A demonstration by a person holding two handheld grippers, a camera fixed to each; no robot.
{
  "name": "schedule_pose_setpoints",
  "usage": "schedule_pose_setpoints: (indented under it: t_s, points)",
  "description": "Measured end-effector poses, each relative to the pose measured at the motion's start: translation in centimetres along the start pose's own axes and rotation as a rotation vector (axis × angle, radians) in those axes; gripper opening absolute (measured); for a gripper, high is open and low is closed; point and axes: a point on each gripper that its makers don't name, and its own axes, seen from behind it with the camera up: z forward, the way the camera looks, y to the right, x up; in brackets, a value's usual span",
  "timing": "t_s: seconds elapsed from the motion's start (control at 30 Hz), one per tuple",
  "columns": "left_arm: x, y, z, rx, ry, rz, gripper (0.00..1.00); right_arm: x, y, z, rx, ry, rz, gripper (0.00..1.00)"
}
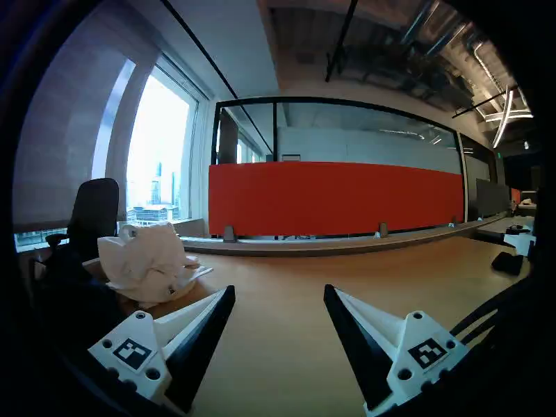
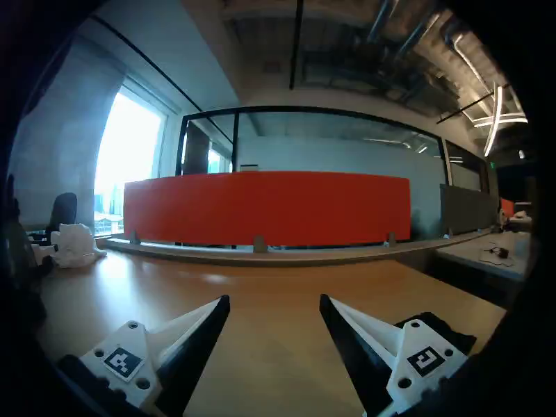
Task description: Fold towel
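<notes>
Our left gripper and right gripper hang with jaws apart above the wooden desk; the crumpled white towel lies far left.

surface: wooden table | left: crumpled white towel | right: small dark object, perhaps a pouch

White towel, not folded, bunched into a crumpled heap with raised peaks and deep creases. Lies on the wooden table, left side, toward the far edge. Seen fairly near in the left gripper view, left of centre, with one flatter corner trailing out to the right along the tabletop. In the right gripper view, towel far off at the far left, a small lumpy mound, folds too small to tell
</notes>
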Motion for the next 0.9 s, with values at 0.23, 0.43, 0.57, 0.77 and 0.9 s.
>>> schedule_pose_setpoints:
  t_s: [0.23, 0.43, 0.57, 0.77, 0.9]
  points:
    - [0.00, -0.02, 0.02, 0.000, 0.000, 0.000, 0.94, 0.06, 0.09, -0.06, -0.003, 0.000, 0.000, 1.00]
    - [0.01, -0.02, 0.03, 0.000, 0.000, 0.000, 0.94, 0.00, 0.13, -0.10, -0.006, 0.000, 0.000, 1.00]
    - [0.01, -0.02, 0.03, 0.000, 0.000, 0.000, 0.94, 0.00, 0.18, -0.03, -0.008, 0.000, 0.000, 1.00]
    - [0.05, -0.02, 0.04, 0.000, 0.000, 0.000, 0.94, -0.07, 0.30, 0.04, -0.012, 0.000, 0.000, 1.00]
    - [0.09, -0.01, 0.03, 0.000, 0.000, 0.000, 0.94, -0.12, 0.32, 0.06, -0.012, 0.000, 0.000, 1.00]
